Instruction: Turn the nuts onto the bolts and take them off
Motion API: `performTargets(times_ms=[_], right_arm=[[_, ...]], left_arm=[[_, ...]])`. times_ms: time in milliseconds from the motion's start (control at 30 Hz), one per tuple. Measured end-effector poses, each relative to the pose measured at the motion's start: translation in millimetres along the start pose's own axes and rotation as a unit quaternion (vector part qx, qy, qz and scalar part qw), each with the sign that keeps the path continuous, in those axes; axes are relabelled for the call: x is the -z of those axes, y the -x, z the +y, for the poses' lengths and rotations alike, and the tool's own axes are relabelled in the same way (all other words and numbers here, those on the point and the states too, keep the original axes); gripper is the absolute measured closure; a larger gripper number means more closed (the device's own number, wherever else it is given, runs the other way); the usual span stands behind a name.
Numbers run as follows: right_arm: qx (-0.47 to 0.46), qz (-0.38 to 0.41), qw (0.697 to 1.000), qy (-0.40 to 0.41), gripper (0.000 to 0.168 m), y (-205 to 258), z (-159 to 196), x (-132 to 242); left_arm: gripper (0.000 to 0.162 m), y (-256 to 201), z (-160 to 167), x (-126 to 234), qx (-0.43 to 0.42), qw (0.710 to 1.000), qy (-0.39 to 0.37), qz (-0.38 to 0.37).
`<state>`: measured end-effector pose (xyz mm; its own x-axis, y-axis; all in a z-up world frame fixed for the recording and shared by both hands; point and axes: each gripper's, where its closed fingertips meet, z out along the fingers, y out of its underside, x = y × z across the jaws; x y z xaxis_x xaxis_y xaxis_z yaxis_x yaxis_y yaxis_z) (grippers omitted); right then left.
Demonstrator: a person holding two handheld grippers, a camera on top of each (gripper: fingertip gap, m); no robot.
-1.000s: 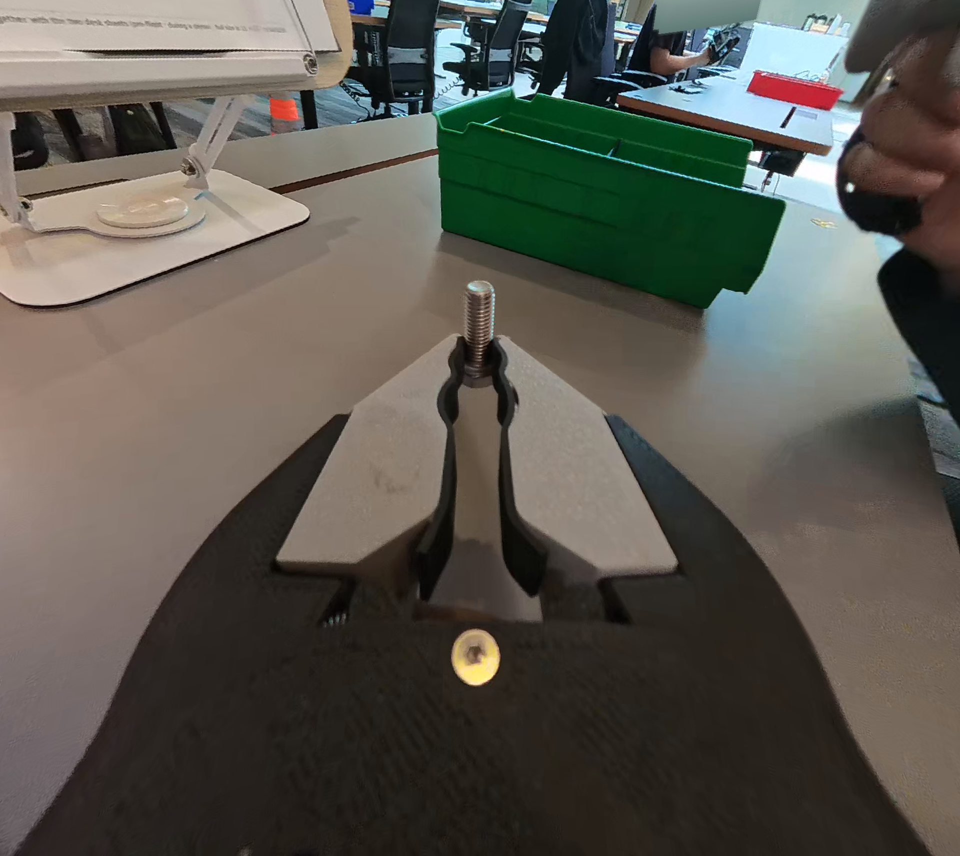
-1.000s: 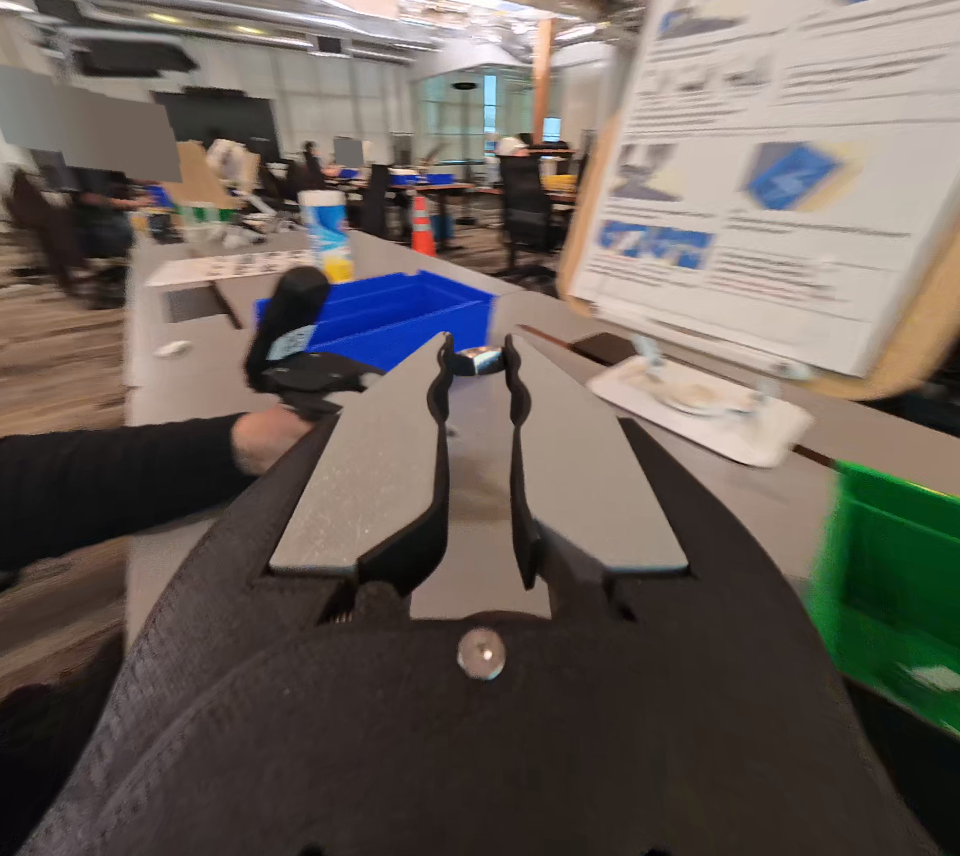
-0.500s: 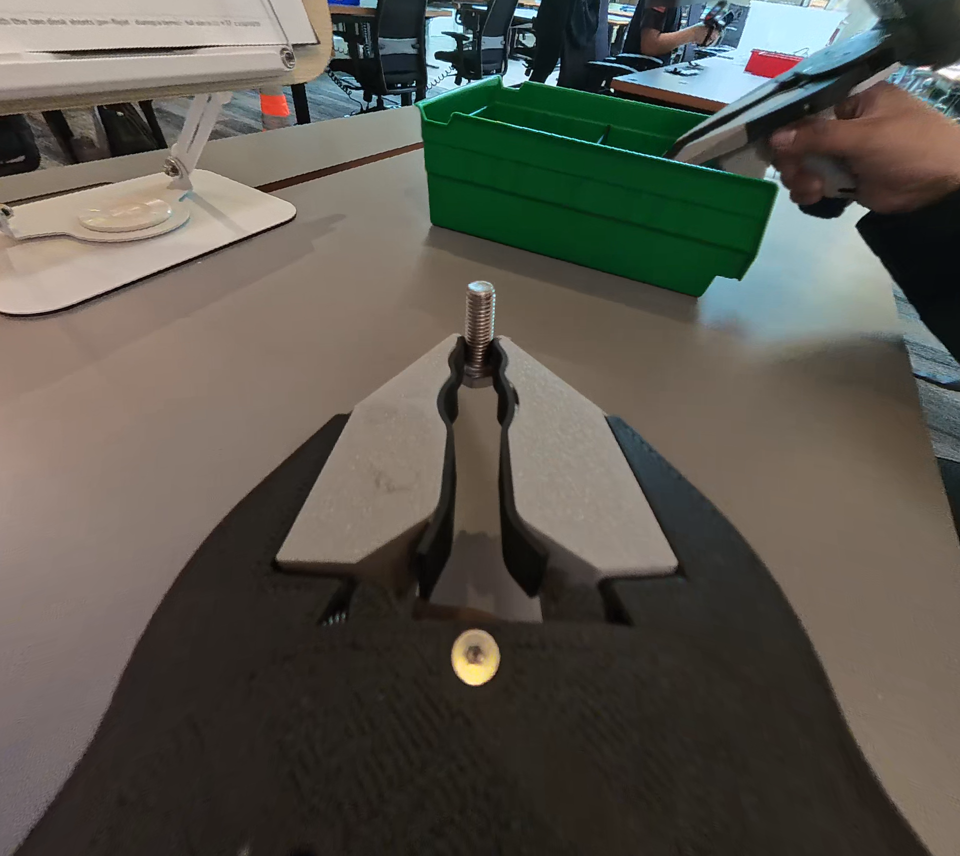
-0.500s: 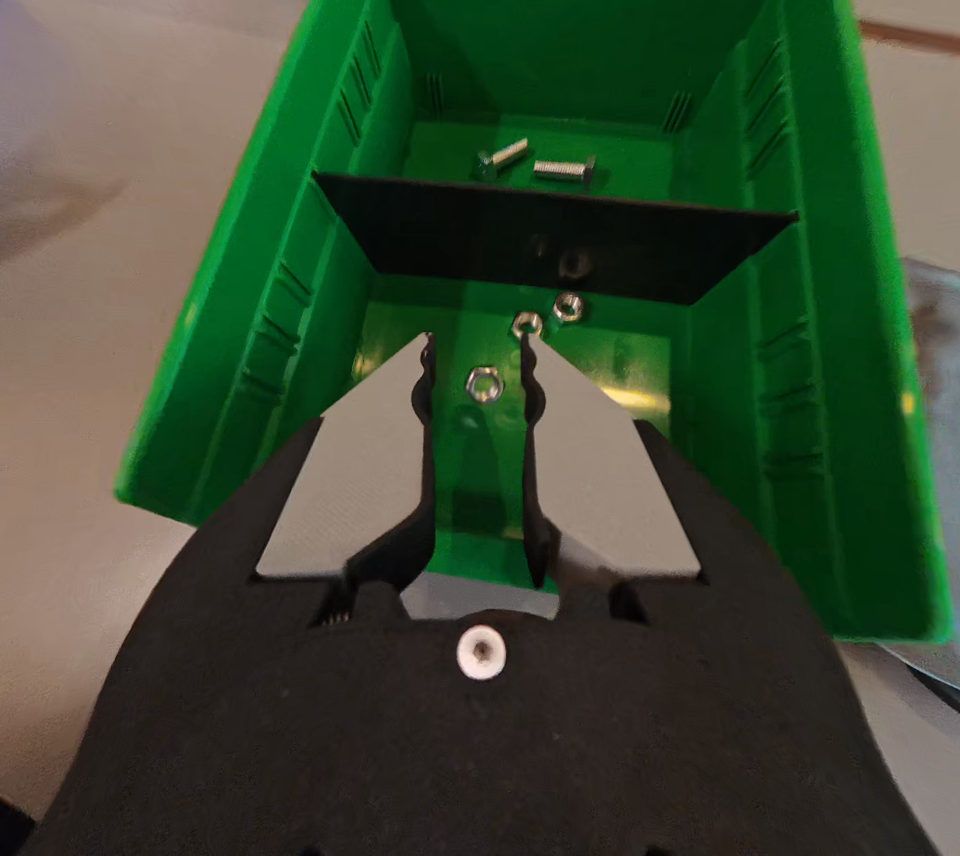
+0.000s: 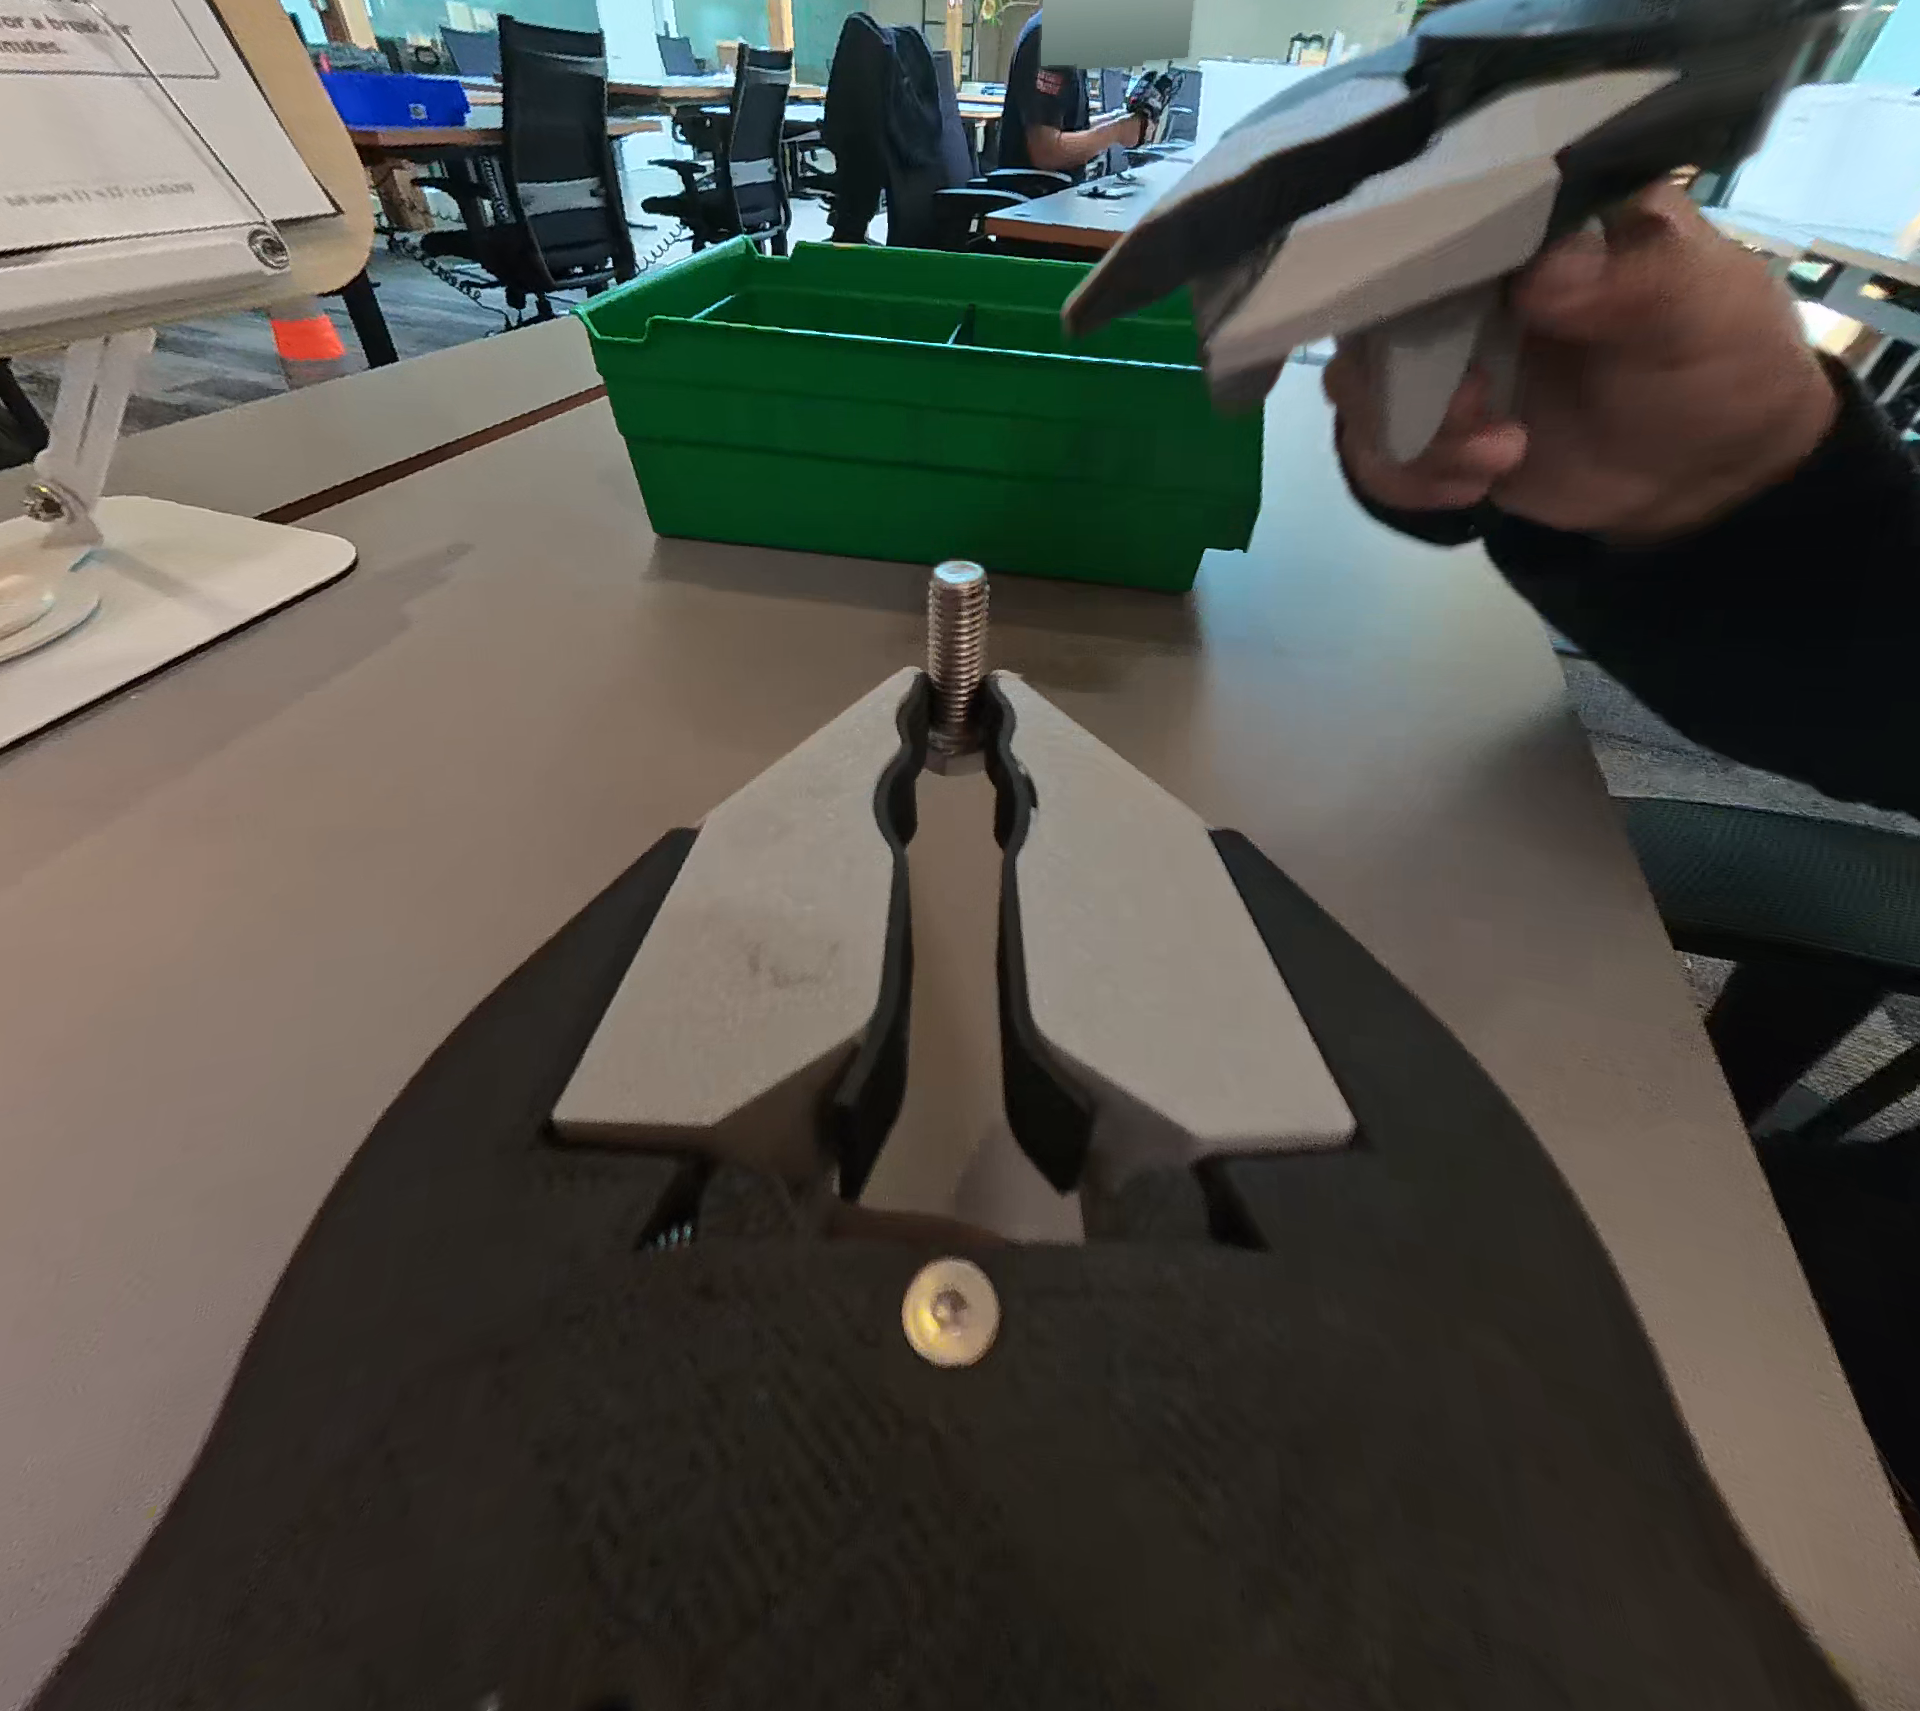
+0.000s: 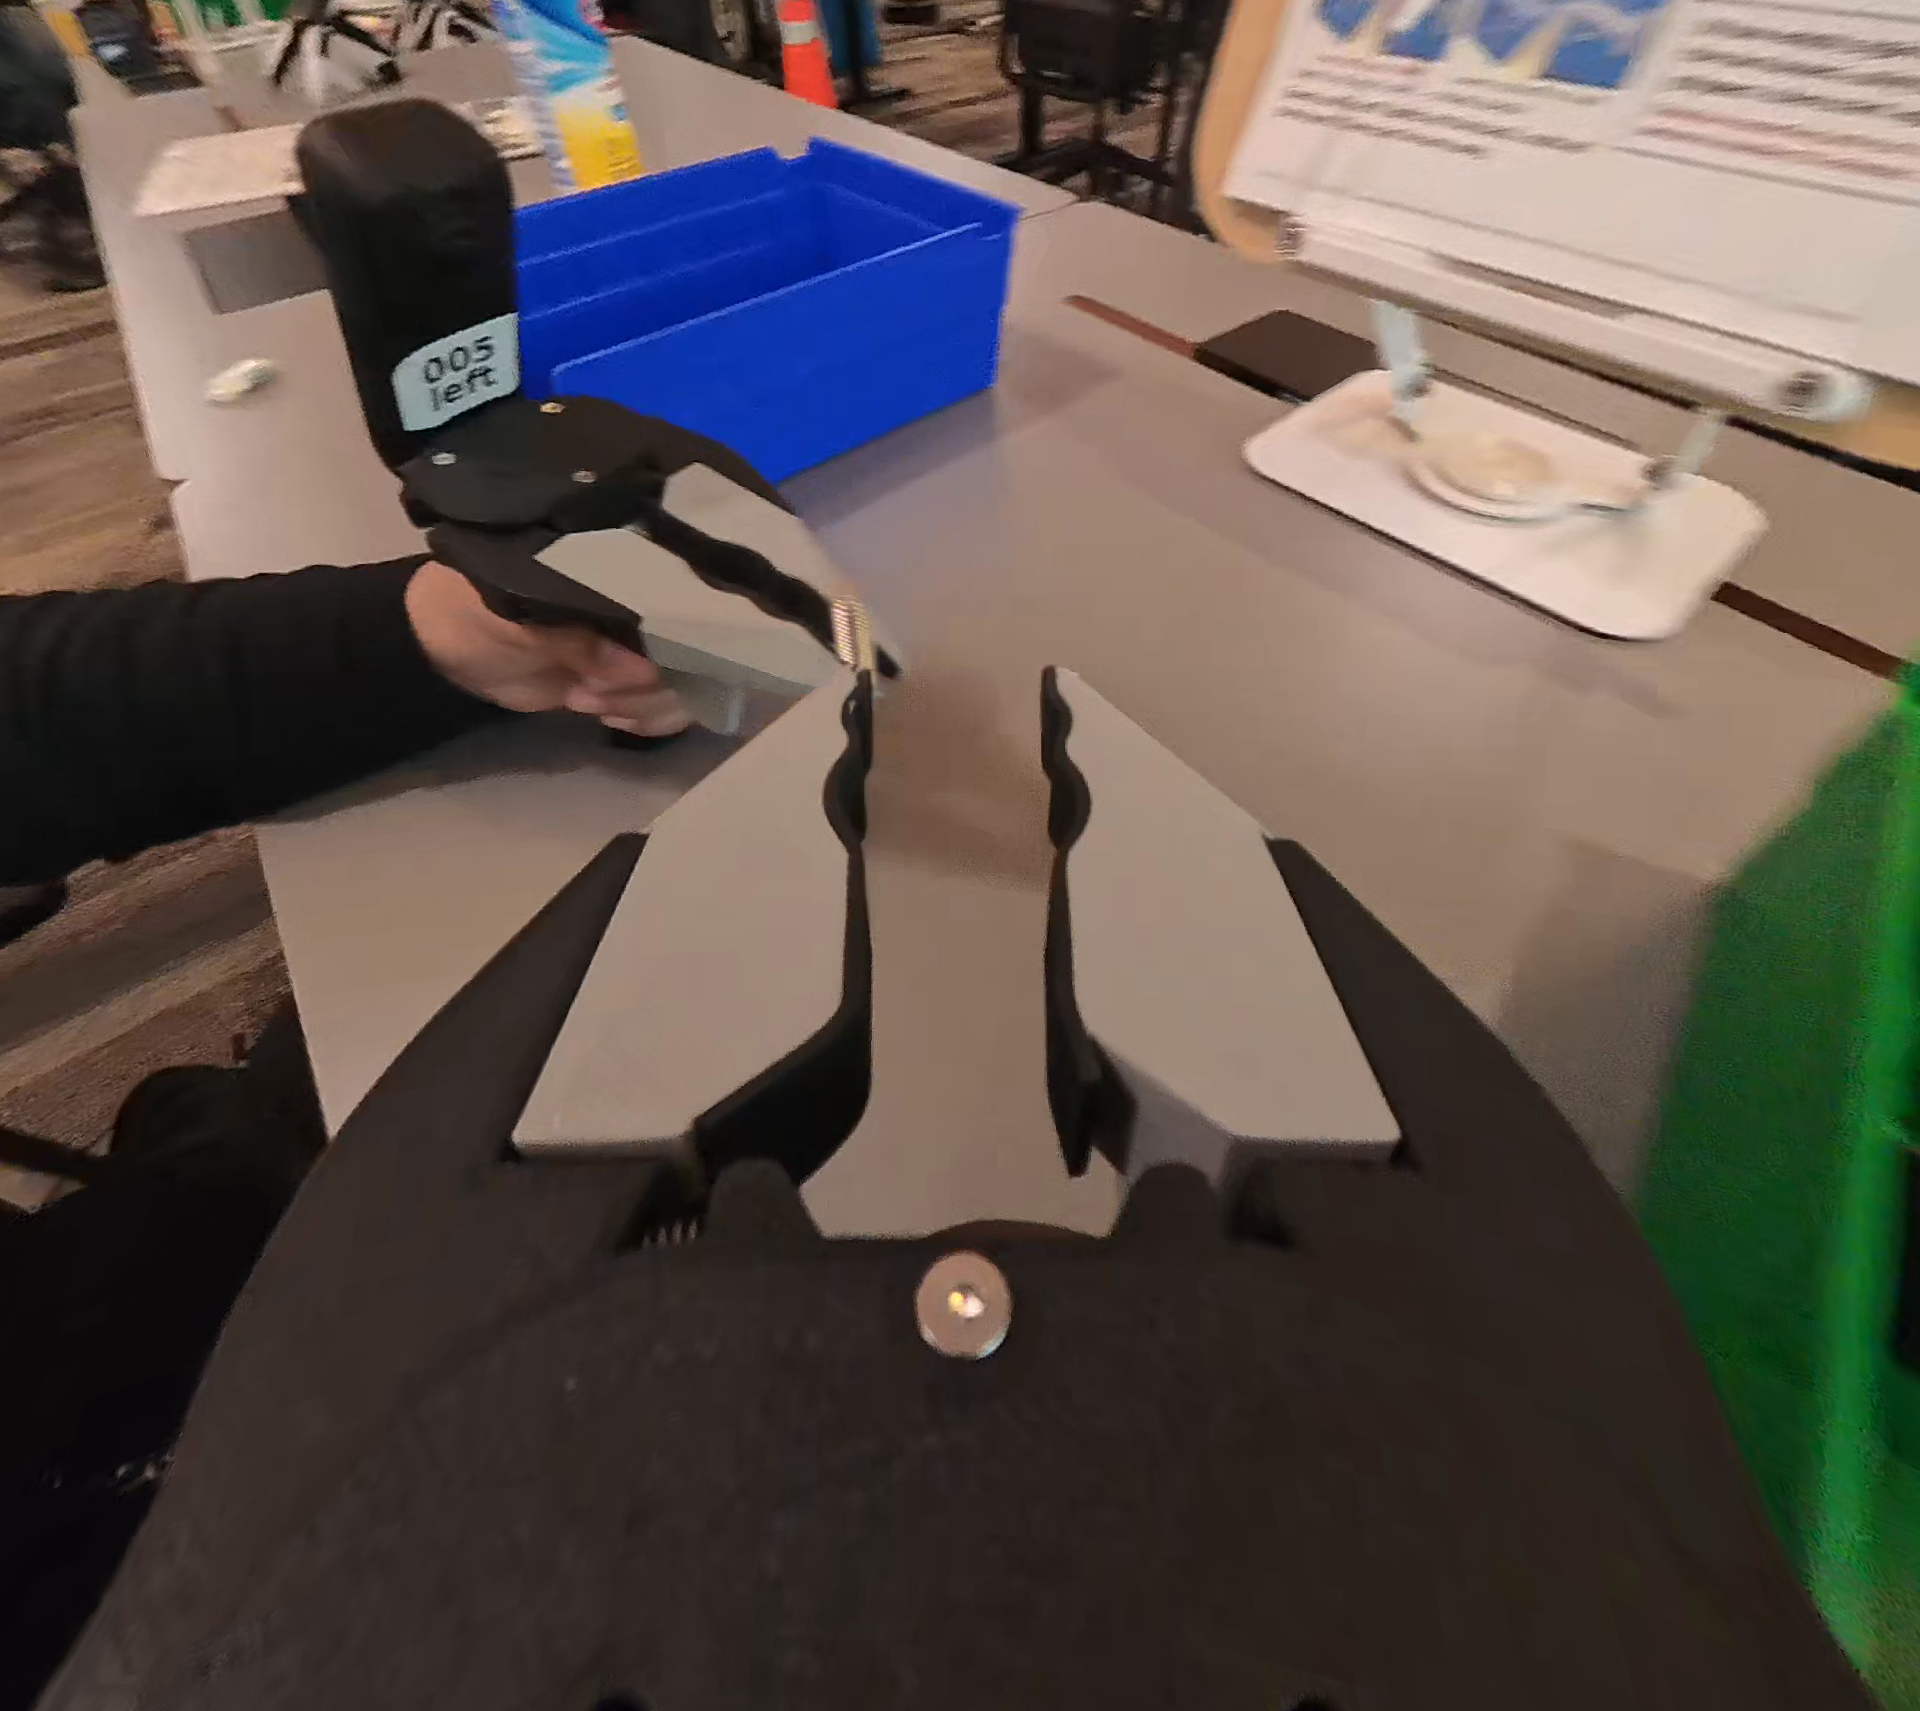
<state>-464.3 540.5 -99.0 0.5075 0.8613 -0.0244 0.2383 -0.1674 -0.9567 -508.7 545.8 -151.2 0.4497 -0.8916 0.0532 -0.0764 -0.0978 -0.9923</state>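
Left gripper (image 5: 956, 726): clamped on the bolt (image 5: 958, 635) at its fingertips, thread end pointing up past them.
Right gripper (image 6: 951, 695): jaws wide apart, nothing between them (no nut carried).
Bolt thread: bare, no nut visible on it.
Green bin (image 5: 935, 425): on the table (image 5: 416, 726) beyond the left gripper's tips; its contents are hidden from this angle.
Step in hand: judged to be fetching a nut for the bare thread.
Your technique: keep the left gripper steady and the bolt upright. Grip a nut by its flats, hole level. Lower it square onto the thread tip, then rotate gently (forcing a tilted nut risks cross-threading).
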Motion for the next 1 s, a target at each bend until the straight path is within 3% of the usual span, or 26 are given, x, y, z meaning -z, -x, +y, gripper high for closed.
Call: performTargets(times_ms=[167, 200, 267, 367, 533, 800, 1000], right_arm=[[-0.014, -0.058, 0.998, 0.008, 0.133, 32.8, 10.1, -56.8], [-0.023, -0.070, 0.997, 0.008, 0.136, 36.2, 10.4, -63.5], [-0.027, -0.075, 0.997, -0.002, 0.159, 35.4, 7.9, -71.5], [-0.037, -0.085, 0.996, 0.003, 0.162, 32.5, 9.4, -75.7], [-0.022, -0.052, 0.998, -0.008, 0.163, 18.9, 4.0, -67.2], [0.022, 0.006, 0.999, 0.040, 0.162, -17.2, -8.8, -51.2], [0.062, 0.143, 0.987, 0.032, 0.162, -108.1, -46.2, 1.2]], left_arm=[[0.155, -1.8, -3.6, 1.9, 0.005, 1.000, -0.008, 0.007], [0.155, -3.0, -3.9, 2.0, 0.004, 1.000, -0.008, 0.010], [0.155, -4.2, -3.9, 1.7, 0.002, 1.000, -0.005, 0.010], [0.155, -0.9, -2.2, 1.6, 0.015, 1.000, 0.000, 0.004], [0.145, 2.7, -14.4, 5.4, 0.072, 0.997, -0.037, 0.013], [0.133, 3.4, -39.3, 19.4, 0.071, 0.992, -0.101, 0.011], [0.137, 23.0, -28.3, 19.9, 0.094, 0.992, -0.075, -0.027]])
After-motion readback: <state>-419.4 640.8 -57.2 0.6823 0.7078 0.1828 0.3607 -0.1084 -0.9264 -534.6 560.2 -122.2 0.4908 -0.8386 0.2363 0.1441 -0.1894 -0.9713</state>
